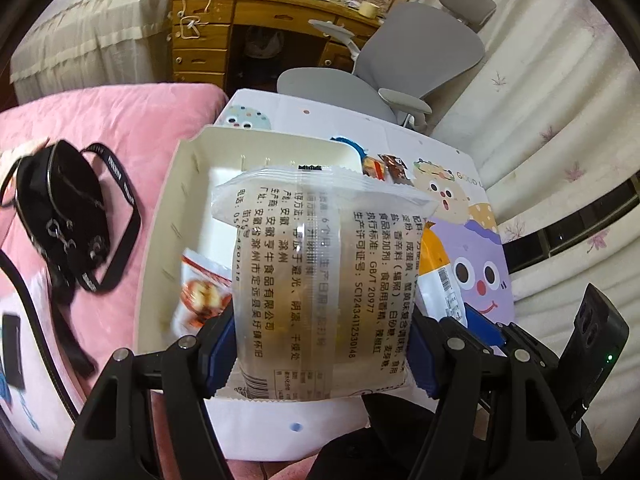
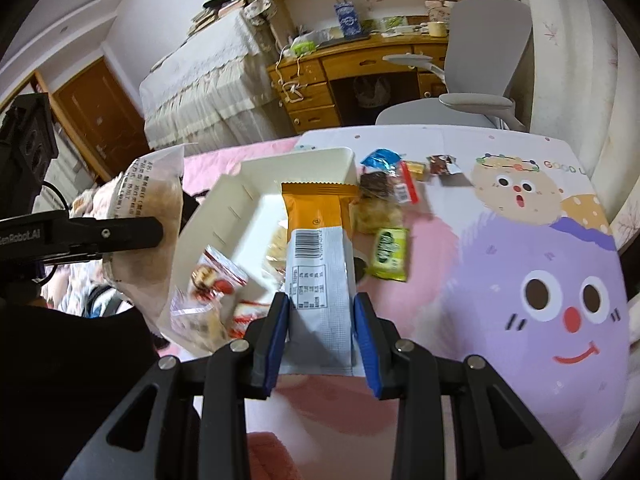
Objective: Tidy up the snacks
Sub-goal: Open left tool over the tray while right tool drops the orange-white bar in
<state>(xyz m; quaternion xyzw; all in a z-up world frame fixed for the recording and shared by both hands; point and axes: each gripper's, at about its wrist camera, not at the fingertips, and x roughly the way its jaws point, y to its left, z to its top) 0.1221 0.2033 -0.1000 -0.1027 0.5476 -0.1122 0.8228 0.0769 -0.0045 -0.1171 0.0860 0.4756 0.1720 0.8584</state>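
Observation:
My left gripper (image 1: 320, 354) is shut on a large clear snack bag (image 1: 320, 276) with black print, held above the cream box (image 1: 188, 184). My right gripper (image 2: 320, 332) is shut on a long orange-and-white snack packet (image 2: 320, 264), which hangs over the right side of the cream box (image 2: 248, 184). In the right wrist view the left gripper's arm and its clear bag (image 2: 140, 216) sit at the far left. Inside the box lies a red-printed packet (image 2: 212, 280). Loose snacks lie on the mat beside the box: a green packet (image 2: 388, 254), a blue one (image 2: 380, 158), a brown one (image 2: 442, 164).
The box stands on a cartoon-printed mat (image 2: 520, 240) over a pink blanket (image 1: 120, 128). A black bag with straps (image 1: 68, 224) lies left of the box. A grey office chair (image 1: 420, 60) and a wooden desk (image 1: 248, 28) stand beyond.

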